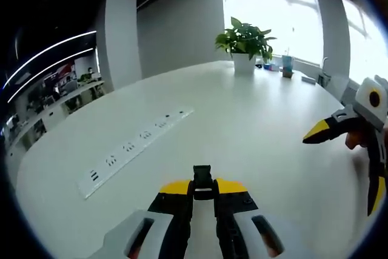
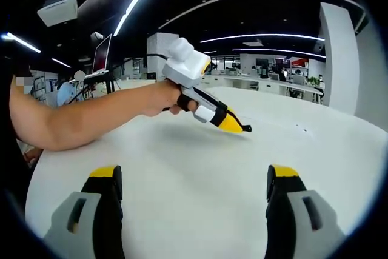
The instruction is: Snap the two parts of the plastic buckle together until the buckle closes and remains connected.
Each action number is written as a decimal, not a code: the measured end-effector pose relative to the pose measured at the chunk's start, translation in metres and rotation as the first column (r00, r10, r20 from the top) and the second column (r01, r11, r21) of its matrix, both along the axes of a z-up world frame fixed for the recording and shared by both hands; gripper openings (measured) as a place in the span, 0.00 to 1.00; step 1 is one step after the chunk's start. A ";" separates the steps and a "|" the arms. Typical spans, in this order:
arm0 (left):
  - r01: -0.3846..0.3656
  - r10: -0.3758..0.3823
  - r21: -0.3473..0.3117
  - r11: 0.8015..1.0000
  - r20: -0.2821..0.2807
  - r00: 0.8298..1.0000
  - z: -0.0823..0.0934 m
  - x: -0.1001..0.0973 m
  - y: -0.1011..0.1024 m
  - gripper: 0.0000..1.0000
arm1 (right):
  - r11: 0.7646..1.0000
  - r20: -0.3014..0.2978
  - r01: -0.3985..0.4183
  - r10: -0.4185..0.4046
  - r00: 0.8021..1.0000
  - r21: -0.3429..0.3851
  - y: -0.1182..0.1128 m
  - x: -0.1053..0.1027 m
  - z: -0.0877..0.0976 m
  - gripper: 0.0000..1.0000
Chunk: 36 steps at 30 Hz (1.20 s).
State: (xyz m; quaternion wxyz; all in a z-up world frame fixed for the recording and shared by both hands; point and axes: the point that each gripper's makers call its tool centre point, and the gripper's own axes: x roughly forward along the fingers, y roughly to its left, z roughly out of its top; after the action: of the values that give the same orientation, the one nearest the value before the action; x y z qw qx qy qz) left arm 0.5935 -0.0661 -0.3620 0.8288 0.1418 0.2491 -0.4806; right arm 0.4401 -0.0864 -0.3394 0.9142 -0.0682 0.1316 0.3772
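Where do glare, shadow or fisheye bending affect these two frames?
Left gripper view: the windows behind the potted plant are blown out white, and the table edge curves. Right gripper view: evenly lit, ceiling light strips bow into arcs, and a soft shadow lies under the left gripper.

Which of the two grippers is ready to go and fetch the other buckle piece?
Right. The right gripper is open and holds nothing, while the left gripper is shut on a black buckle part.
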 end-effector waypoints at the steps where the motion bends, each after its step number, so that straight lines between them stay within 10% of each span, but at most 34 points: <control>1: 0.001 -0.001 -0.002 1.000 0.001 1.000 0.000 0.001 0.000 0.11 | 1.000 0.000 0.000 0.000 1.000 -0.001 0.000 0.000 0.000 1.00; 36: 0.014 -0.013 0.017 1.000 -0.021 1.000 -0.010 0.000 0.001 0.11 | 1.000 -0.002 0.000 0.000 1.000 -0.012 0.000 0.001 -0.001 1.00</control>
State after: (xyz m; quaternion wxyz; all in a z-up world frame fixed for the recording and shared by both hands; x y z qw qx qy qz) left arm 0.5940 -0.0652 -0.3716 0.8217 0.1455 0.2609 -0.4854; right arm 0.4411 -0.0866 -0.3407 0.9136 -0.0734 0.1346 0.3766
